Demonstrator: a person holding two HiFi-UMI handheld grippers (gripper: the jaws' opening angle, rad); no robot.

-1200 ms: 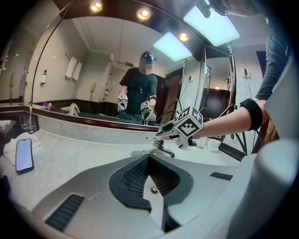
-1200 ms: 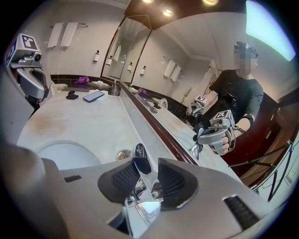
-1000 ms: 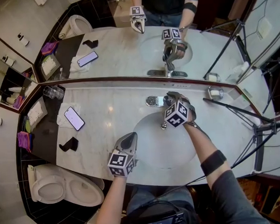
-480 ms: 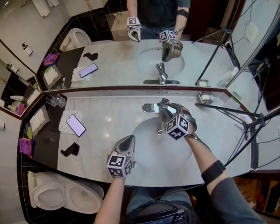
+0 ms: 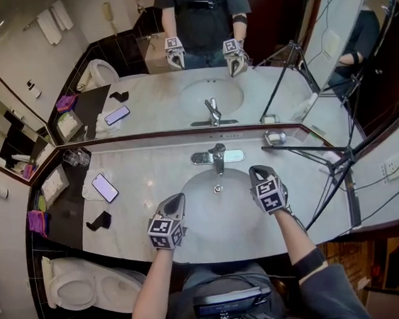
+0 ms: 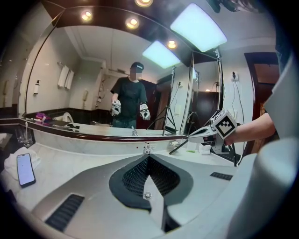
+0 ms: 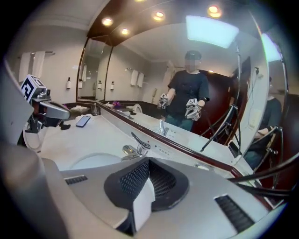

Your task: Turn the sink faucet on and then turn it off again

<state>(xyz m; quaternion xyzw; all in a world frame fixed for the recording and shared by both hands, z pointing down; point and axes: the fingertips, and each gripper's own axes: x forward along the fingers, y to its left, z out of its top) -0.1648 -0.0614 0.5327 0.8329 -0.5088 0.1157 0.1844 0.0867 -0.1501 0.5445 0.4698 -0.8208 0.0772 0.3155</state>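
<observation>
Seems done, with no water at the faucet [image 5: 217,156] on the far side of the sink [image 5: 219,218], left tongs [image 5: 178,200] pressed together, right tongs [image 5: 257,172] just snapped together, both empty and off it.

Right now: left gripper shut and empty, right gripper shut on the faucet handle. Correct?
Wrong on the grip. The right gripper is shut, its jaws having just closed, but on nothing: the right gripper view shows the faucet ahead of it, untouched. The left gripper is shut and empty, as said.
</observation>
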